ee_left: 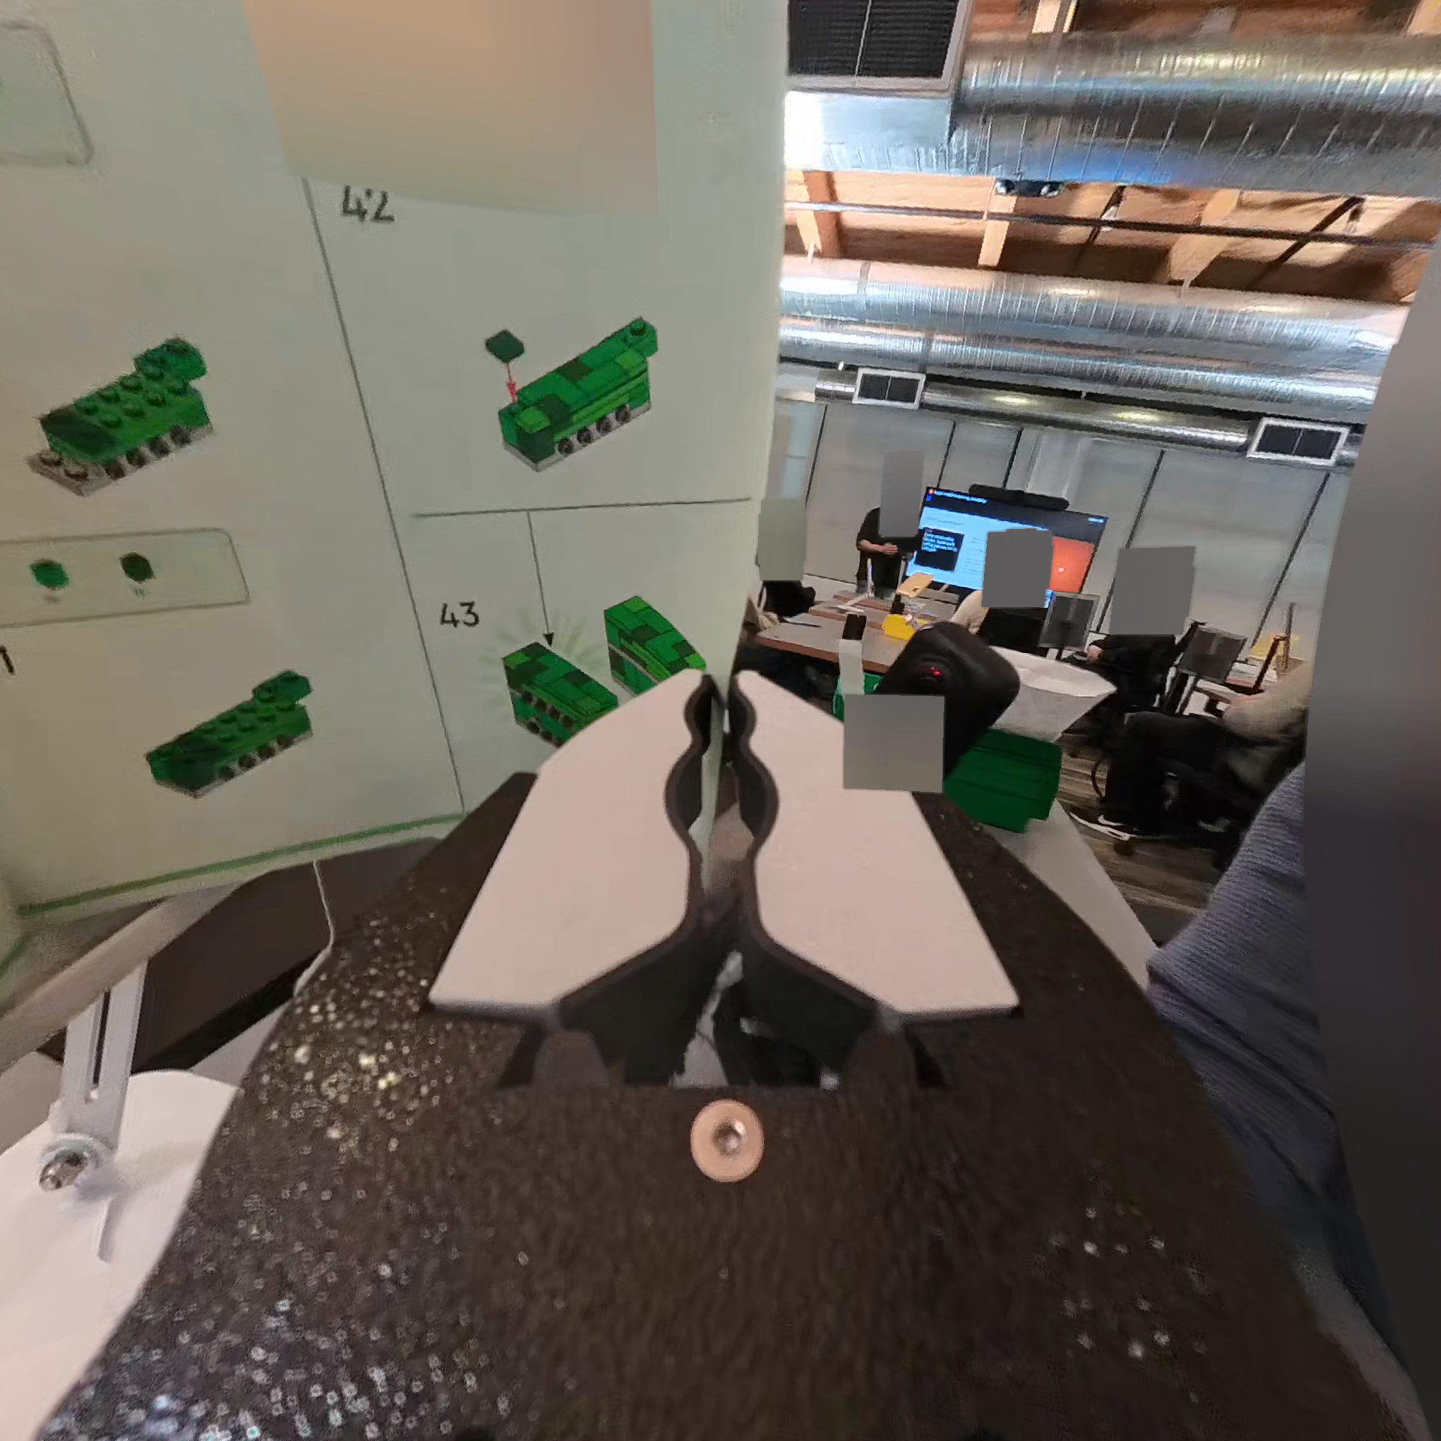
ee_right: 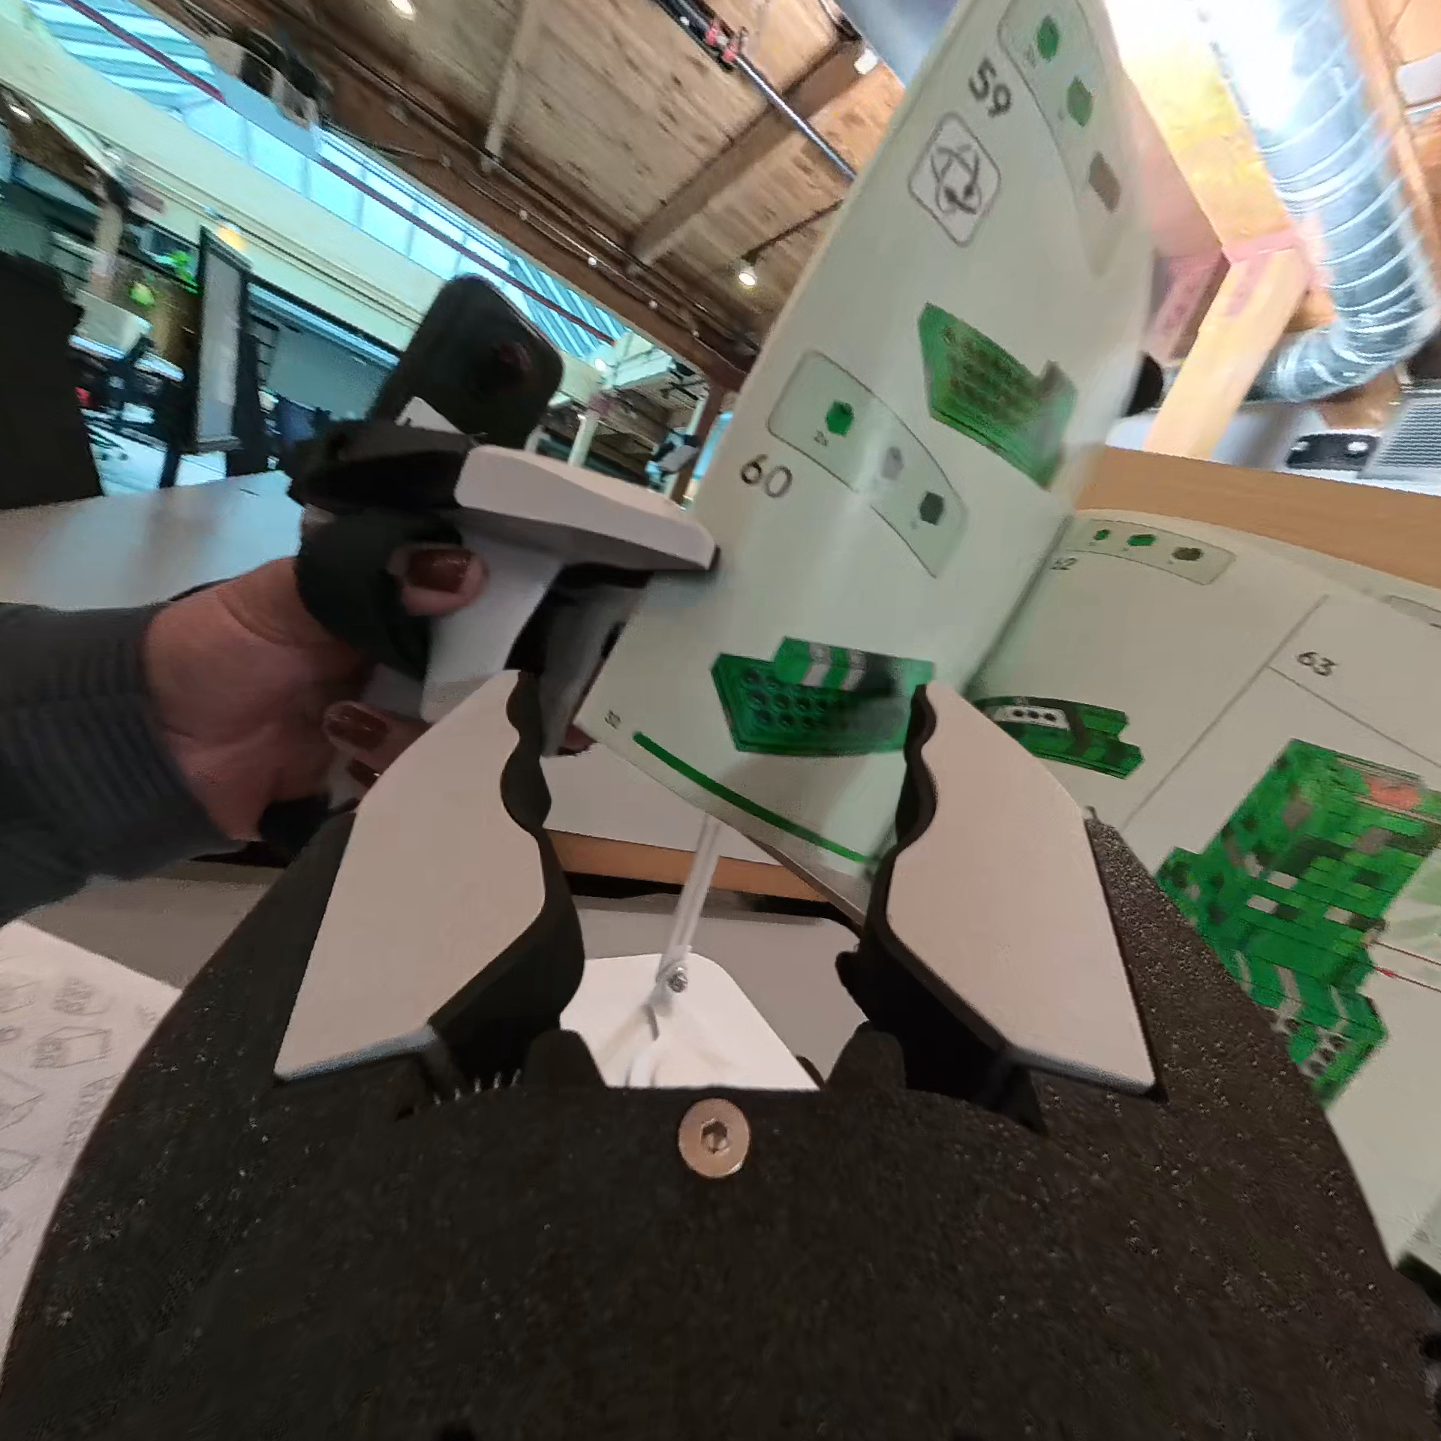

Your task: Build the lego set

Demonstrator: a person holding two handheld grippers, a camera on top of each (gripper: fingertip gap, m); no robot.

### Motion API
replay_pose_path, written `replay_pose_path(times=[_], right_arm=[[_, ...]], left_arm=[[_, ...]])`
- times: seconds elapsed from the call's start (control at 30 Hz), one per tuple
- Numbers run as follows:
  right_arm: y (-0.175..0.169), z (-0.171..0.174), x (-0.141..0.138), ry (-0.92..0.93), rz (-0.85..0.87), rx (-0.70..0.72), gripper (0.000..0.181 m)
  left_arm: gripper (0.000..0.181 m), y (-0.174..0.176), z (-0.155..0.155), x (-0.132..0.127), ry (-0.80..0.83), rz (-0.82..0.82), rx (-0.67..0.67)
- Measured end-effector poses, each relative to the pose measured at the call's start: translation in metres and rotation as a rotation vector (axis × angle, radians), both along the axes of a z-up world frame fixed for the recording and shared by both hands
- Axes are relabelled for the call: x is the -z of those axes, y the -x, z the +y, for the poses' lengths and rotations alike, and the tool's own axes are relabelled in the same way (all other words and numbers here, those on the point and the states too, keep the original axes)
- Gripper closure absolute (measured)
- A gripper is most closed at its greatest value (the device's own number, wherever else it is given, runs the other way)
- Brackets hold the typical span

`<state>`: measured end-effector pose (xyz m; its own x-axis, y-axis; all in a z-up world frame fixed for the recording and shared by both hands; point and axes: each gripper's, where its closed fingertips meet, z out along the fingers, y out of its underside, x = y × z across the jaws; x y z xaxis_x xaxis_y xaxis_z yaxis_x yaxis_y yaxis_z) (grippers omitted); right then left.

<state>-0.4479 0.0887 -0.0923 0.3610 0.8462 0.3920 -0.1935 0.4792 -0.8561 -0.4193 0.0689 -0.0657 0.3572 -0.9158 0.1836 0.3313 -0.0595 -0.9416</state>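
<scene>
The lego instruction booklet [ee_left: 390, 468] stands open, its pale pages printed with green brick drawings. My left gripper [ee_left: 721, 702] is shut on the edge of a lifted page and holds it upright. In the right wrist view that lifted page [ee_right: 897, 437] curves up in the middle, with the left gripper [ee_right: 670, 557] and a hand [ee_right: 257, 686] gripping it from the left. My right gripper [ee_right: 721, 733] is open and empty, just below the lifted page's lower edge. The flat right-hand page [ee_right: 1248, 702] lies beyond it.
A white stand base with a thin metal rod [ee_right: 686, 920] sits on the table under the booklet. A printed white sheet [ee_right: 62, 1037] lies at the left. A green bin [ee_left: 1006, 780] stands beyond the left gripper. Several people sit at tables [ee_left: 858, 639] far behind.
</scene>
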Motion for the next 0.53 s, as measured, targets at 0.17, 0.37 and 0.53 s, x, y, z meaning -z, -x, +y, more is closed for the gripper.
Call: replay_pose_path(times=[0.17,0.37,0.53], right_arm=[[0.004,-0.005,0.009,0.017,-0.040,-0.076,0.094],[0.003,-0.004,0.011,0.025,-0.048,-0.087,0.097],[0.001,-0.005,0.010,0.026,-0.040,-0.089,0.099]], left_arm=[[0.171,-0.008,-0.003,0.004,-0.002,0.023,0.050],[0.171,-0.012,-0.002,0.007,-0.002,0.046,0.053],[0.167,-0.014,-0.005,0.005,-0.013,0.036,0.079]])
